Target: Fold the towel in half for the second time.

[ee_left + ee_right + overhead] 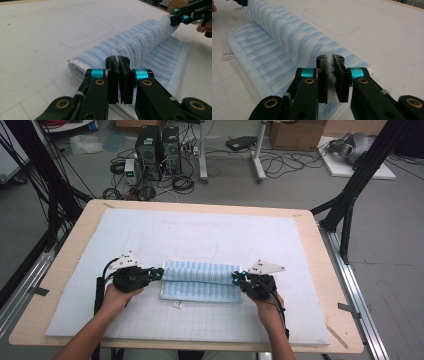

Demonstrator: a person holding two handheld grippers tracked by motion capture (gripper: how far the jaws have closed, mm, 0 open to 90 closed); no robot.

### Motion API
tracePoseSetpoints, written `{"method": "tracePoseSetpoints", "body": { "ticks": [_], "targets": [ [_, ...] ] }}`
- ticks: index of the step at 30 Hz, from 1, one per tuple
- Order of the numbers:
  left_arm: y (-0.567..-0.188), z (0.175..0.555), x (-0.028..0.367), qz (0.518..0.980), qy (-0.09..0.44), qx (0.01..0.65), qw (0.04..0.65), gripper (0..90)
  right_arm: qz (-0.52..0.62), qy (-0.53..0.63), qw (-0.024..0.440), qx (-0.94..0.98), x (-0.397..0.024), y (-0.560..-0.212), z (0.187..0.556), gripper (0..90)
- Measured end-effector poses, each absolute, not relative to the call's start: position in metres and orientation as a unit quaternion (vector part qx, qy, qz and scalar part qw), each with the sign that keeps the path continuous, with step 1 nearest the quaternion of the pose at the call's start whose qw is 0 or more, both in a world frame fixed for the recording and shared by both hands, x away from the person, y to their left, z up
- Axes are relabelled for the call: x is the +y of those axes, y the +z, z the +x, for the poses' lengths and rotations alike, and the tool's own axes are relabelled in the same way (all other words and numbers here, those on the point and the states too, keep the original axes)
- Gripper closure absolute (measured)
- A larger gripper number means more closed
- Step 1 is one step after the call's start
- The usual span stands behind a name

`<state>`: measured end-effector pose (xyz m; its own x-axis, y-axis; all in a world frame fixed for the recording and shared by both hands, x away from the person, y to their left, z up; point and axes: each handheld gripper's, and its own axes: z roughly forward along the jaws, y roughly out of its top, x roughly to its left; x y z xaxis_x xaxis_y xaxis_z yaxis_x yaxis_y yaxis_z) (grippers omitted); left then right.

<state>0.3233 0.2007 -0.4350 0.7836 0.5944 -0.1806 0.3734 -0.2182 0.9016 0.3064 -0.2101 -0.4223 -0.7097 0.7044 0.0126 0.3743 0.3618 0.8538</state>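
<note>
A blue and white striped towel [200, 281] lies on the white mat [200, 240] in the middle of the table, its far edge lifted and folded over toward the person. My left gripper [159, 273] is shut on the towel's [140, 45] left corner, with cloth pinched between its jaws [118, 62]. My right gripper [237, 278] is shut on the right corner, white pile of the towel [287, 35] squeezed between its jaws [330, 60]. The raised fold hangs stretched between the two grippers. In the left gripper view the right gripper [178, 17] shows at the far end of the fold.
A small white label [177, 305] lies on the mat just in front of the towel. The wooden table [327, 270] ends close behind the mat. Computers [157, 150], cables and black frame legs [350, 195] stand on the floor beyond.
</note>
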Motion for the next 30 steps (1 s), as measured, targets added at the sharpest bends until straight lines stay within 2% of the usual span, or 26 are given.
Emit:
{"method": "tracePoseSetpoints", "body": {
  "ticks": [13,15,18,21,22,26,30],
  "targets": [
    [-0.439,0.311,0.202,0.781,0.080,0.309,0.537,84.4,0.324,0.435,0.174,0.822,-0.211,-0.426,0.294,82.3],
    [-0.438,0.310,0.202,0.781,0.075,0.306,0.539,80.4,0.324,0.434,0.173,0.823,-0.213,-0.427,0.292,82.3],
    [-0.431,0.309,0.204,0.763,0.100,0.310,0.559,66.5,0.326,0.436,0.167,0.822,-0.216,-0.427,0.290,80.7],
    [-0.424,0.312,0.208,0.746,0.118,0.314,0.575,62.4,0.324,0.441,0.150,0.823,-0.219,-0.428,0.288,72.8],
    [-0.423,0.313,0.209,0.745,0.118,0.315,0.576,62.4,0.324,0.446,0.149,0.821,-0.220,-0.427,0.287,69.5],
    [-0.426,0.320,0.204,0.750,0.120,0.325,0.563,62.2,0.330,0.487,0.155,0.794,-0.225,-0.417,0.286,67.3],
    [-0.434,0.329,0.192,0.766,0.121,0.334,0.535,65.0,0.343,0.477,0.163,0.793,-0.225,-0.419,0.292,66.0]
  ]
}}
